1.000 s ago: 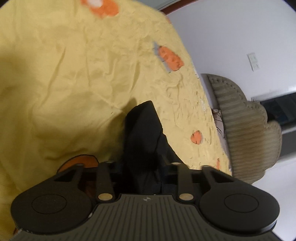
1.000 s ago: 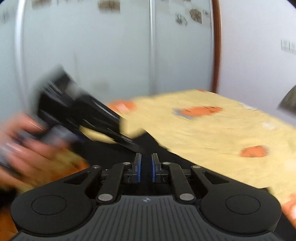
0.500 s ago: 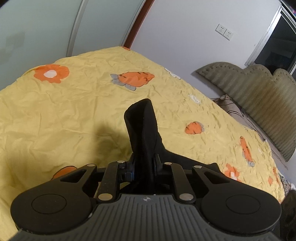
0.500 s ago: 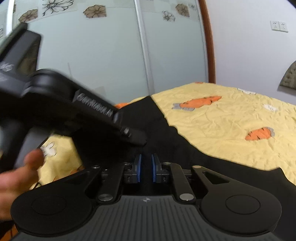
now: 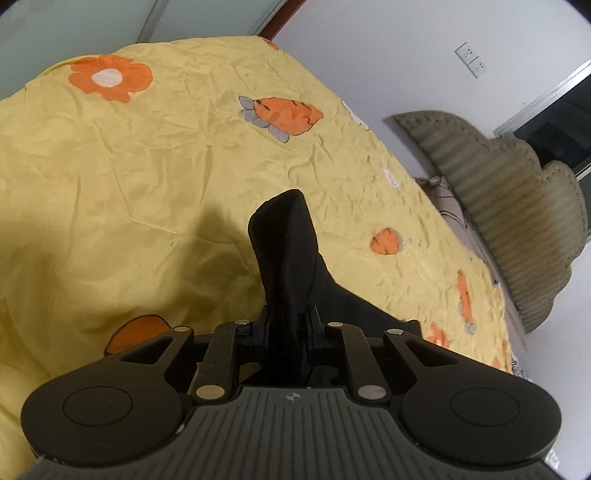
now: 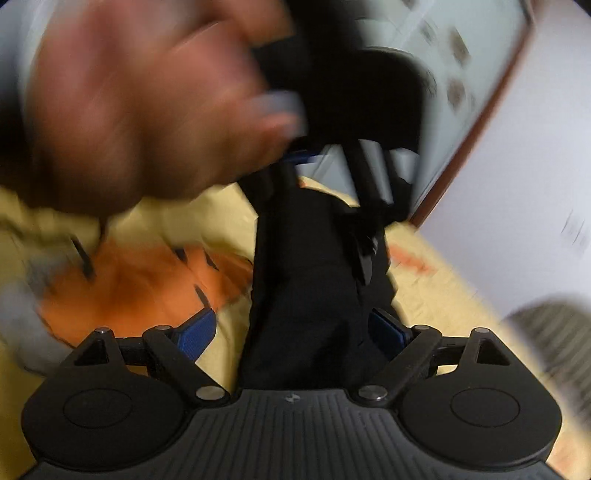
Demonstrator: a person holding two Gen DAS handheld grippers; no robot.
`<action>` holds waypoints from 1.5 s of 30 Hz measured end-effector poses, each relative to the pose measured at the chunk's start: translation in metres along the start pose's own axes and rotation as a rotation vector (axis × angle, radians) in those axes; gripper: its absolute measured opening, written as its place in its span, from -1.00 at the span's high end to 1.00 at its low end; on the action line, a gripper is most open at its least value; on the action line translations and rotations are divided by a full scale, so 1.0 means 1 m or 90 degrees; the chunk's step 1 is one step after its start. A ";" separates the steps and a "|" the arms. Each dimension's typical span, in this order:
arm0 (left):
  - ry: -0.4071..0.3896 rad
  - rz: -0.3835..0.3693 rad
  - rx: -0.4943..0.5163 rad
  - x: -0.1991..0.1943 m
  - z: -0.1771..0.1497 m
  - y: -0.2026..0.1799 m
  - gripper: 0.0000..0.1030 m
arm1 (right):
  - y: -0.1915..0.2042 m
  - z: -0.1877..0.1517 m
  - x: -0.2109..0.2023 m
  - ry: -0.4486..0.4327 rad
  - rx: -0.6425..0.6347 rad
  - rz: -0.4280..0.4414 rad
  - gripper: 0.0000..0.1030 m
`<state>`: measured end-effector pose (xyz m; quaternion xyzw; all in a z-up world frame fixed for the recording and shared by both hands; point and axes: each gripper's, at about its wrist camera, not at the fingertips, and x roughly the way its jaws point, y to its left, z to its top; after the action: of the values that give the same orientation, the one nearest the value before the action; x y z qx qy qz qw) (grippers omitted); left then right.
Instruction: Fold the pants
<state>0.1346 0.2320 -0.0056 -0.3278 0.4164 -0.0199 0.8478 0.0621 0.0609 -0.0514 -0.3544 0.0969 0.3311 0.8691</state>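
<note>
Two grippers, left gripper (image 5: 286, 325) clamping black pants (image 5: 284, 251), right gripper (image 6: 295, 328) apparently spread wide around them

**A home bedroom**

A bed fills the room, covered by a wrinkled yellow sheet (image 5: 155, 177) printed with orange carrots and flowers. At the bed's far end stands a padded, scalloped headboard (image 5: 517, 206). Behind the bed a white wall carries a socket (image 5: 471, 61), with a dark window (image 5: 557, 122) above the headboard. Beside the bed are frosted sliding doors (image 5: 74, 29) with flower prints.
</note>
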 end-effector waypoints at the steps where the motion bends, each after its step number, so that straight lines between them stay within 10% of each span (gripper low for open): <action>1: 0.005 -0.004 0.007 0.002 0.001 0.001 0.51 | 0.009 -0.001 0.006 -0.001 -0.041 -0.031 -0.71; 3: 0.013 -0.019 0.010 0.004 0.003 0.003 0.37 | 0.014 -0.003 0.013 0.004 -0.073 -0.045 0.36; 6: 0.038 -0.060 -0.002 0.011 0.005 0.014 -0.41 | 0.003 -0.003 0.015 -0.003 -0.046 -0.039 0.72; 10: 0.049 -0.114 -0.037 0.019 0.006 0.026 -0.43 | -0.028 -0.003 0.004 -0.030 0.071 0.002 0.76; 14: 0.052 -0.088 -0.022 0.025 0.003 0.020 0.56 | -0.049 -0.012 -0.008 -0.037 0.120 0.023 0.67; 18: 0.019 -0.051 0.001 0.016 -0.002 0.013 0.62 | -0.092 -0.032 -0.036 -0.054 0.244 0.203 0.58; 21: -0.009 -0.023 0.053 0.006 -0.011 -0.004 0.63 | -0.137 -0.051 -0.041 -0.053 0.403 0.199 0.58; 26: -0.086 0.066 0.183 -0.014 -0.040 -0.063 0.63 | -0.137 -0.054 -0.031 -0.018 0.414 0.183 0.58; 31: -0.128 0.070 0.184 -0.031 -0.046 -0.081 0.64 | -0.178 -0.082 -0.055 -0.073 0.547 0.303 0.58; 35: -0.126 0.075 0.184 -0.035 -0.049 -0.092 0.64 | -0.192 -0.095 -0.067 -0.042 0.528 0.167 0.58; 45: -0.156 0.053 0.278 -0.044 -0.095 -0.169 0.63 | -0.182 -0.092 -0.086 -0.085 0.552 0.197 0.58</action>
<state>0.0780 0.0620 0.0799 -0.1192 0.3091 -0.0348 0.9429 0.1205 -0.1418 0.0162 0.0826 0.2218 0.4081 0.8817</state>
